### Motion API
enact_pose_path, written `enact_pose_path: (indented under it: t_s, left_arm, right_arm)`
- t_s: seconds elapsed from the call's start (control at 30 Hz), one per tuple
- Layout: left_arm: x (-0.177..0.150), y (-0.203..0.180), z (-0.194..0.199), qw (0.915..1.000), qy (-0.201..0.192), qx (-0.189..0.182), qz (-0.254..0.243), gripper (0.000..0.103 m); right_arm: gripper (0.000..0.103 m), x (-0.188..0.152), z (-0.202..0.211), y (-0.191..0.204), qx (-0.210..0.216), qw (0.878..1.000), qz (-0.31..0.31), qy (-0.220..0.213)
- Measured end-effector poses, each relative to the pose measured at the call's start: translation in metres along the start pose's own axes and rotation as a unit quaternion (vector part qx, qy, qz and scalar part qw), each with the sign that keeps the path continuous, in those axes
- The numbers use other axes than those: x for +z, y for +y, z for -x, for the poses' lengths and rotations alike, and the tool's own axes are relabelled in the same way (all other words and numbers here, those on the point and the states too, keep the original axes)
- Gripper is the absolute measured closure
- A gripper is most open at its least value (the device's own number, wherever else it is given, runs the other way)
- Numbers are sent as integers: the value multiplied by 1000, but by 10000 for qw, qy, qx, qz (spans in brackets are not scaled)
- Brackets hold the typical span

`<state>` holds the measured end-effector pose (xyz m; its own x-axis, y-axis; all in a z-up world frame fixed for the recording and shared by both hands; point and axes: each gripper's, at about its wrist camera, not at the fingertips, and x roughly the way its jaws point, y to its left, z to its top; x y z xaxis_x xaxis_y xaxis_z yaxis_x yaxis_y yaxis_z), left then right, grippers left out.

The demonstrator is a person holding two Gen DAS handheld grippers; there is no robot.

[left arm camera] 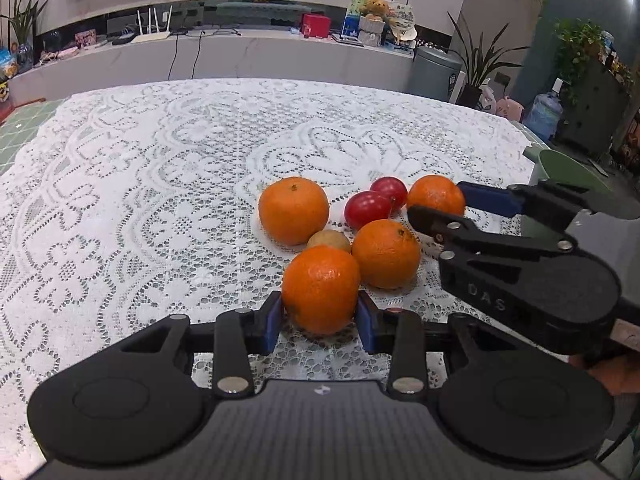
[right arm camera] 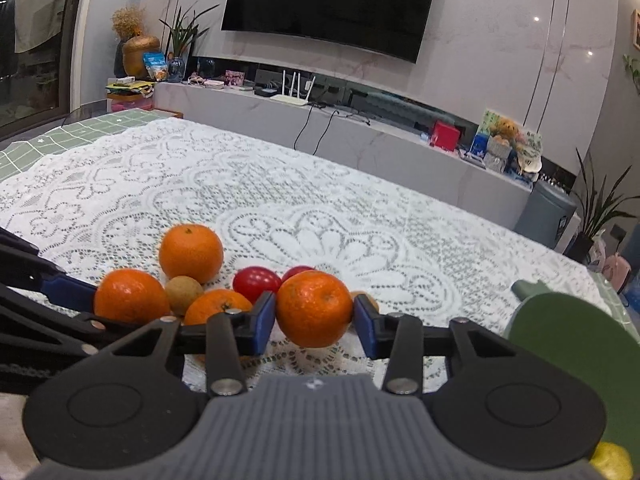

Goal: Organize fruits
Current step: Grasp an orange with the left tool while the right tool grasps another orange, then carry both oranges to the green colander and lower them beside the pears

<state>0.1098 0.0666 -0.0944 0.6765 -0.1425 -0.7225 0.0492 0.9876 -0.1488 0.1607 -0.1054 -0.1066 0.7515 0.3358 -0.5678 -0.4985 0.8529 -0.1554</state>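
Several oranges, two red fruits and a small brown fruit lie clustered on the white lace tablecloth. My left gripper is shut on the nearest orange, a blue pad pressing each side. My right gripper comes in from the right and is shut on the far right orange. In the right wrist view that orange sits between the right gripper's blue pads, and the left gripper holds its orange at the left. Two oranges lie free.
A dark green container stands at the table's right edge, also in the right wrist view, with something yellow below it. A small orange-brown piece peeks out behind the right pad. A low cabinet runs beyond the table.
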Motion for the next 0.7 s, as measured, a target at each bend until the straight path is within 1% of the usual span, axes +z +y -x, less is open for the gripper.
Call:
enact_pose_path:
  t_s: [0.3, 0.4, 0.53, 0.7]
  left_arm:
    - [6, -5, 28, 9990, -399, -215, 64, 61]
    - [10, -14, 41, 9981, -503, -362, -60, 61]
    - [16, -28, 54, 9966, -577, -565, -156, 61]
    - [28, -48, 67, 9931, -610, -962, -281, 61]
  right_arm:
    - [63, 10, 49, -7, 107, 9998, 13, -154]
    - [63, 15, 68, -17, 151, 9998, -85, -138]
    - [63, 18, 93, -30, 55, 9998, -140, -143]
    - [63, 8, 127, -52, -86, 9998, -202, -32]
